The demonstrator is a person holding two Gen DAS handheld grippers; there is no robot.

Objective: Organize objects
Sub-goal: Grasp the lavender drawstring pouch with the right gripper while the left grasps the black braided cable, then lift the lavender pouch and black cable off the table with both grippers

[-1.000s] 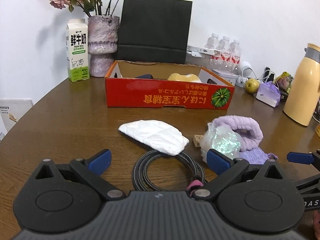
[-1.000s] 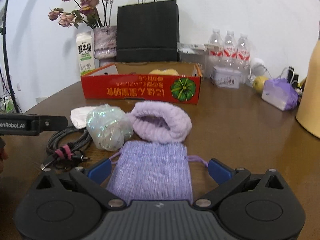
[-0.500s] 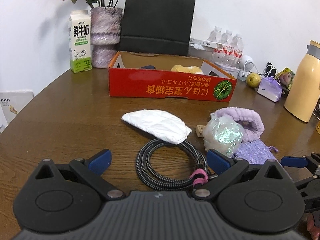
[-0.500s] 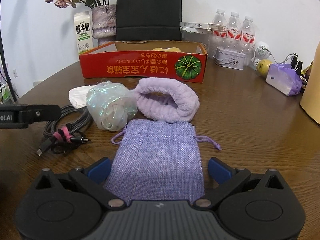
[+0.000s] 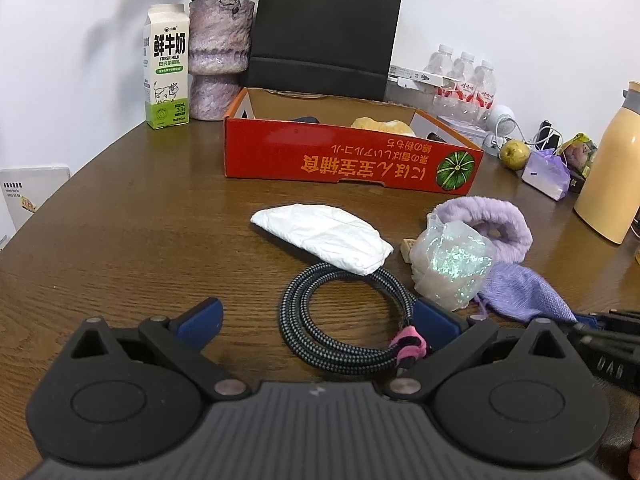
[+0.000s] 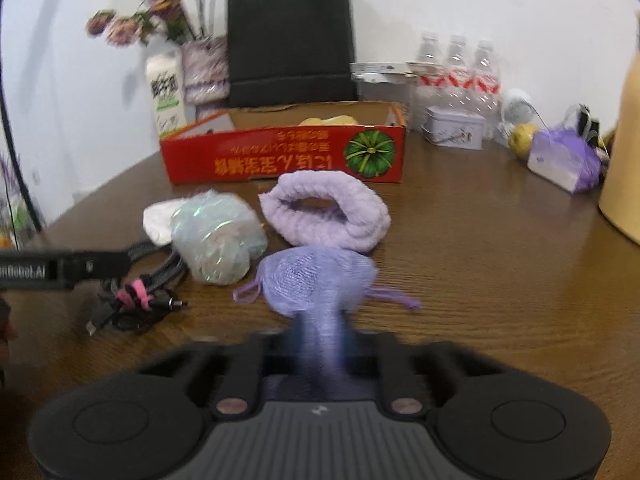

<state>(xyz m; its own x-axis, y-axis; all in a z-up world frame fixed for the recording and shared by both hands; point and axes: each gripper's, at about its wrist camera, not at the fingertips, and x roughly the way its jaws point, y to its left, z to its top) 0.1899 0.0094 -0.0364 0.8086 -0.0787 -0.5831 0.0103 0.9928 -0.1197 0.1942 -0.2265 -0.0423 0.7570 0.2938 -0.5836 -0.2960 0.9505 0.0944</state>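
My right gripper [image 6: 320,342] is shut on the near end of the purple drawstring pouch [image 6: 316,276], which bunches up off the table; the pouch also shows in the left wrist view [image 5: 520,292]. My left gripper [image 5: 316,320] is open, its fingers either side of a coiled black braided cable [image 5: 344,312] with a pink tie. Beyond lie a white folded cloth [image 5: 324,236], an iridescent wrapped bundle [image 5: 452,264] and a fluffy purple band [image 6: 328,210]. The red cardboard box [image 5: 344,160] stands open behind them.
A milk carton [image 5: 166,68], a vase [image 5: 218,56] and a black paper bag [image 5: 324,28] stand behind the box. Water bottles [image 5: 464,80], a tin [image 6: 454,126], an apple [image 5: 514,154], a purple packet [image 5: 546,172] and a yellow flask [image 5: 612,164] are at the right.
My right gripper has shut on the purple pouch and pinched it up. My left gripper has drawn back a little; the cable now lies between its fingers.
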